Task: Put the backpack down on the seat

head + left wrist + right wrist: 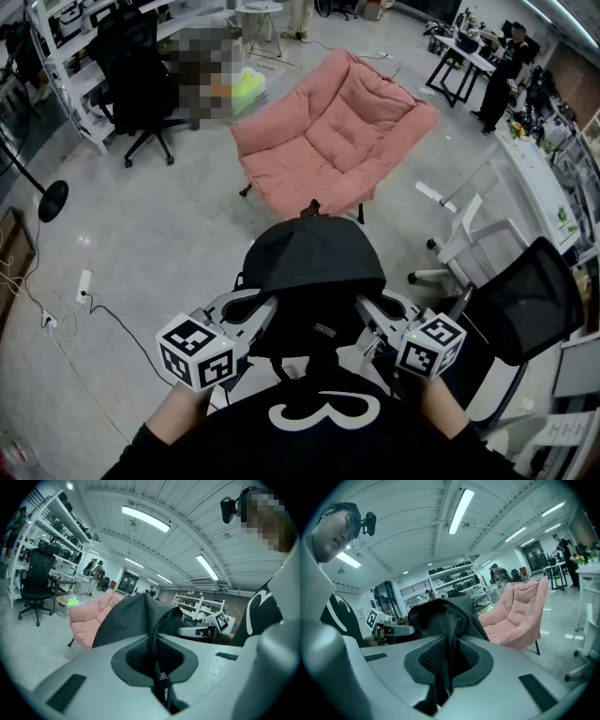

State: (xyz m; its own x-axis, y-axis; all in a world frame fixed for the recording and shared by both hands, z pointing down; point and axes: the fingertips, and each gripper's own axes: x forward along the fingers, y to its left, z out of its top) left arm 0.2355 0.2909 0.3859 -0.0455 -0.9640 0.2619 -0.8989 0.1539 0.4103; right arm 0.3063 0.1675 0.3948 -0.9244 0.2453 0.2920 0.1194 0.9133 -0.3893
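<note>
On each side, closed fingers [89, 672] pinch backpack straps [153, 637].

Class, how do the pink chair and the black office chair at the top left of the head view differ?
The pink chair is wide, padded and on thin legs; the black office chair is narrower, on a star base. Both stand empty.

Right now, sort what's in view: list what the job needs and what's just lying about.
Job: backpack, gripped by left gripper and right gripper; pink chair, the seat.
Lying about: black office chair, mesh chair, power strip.
</note>
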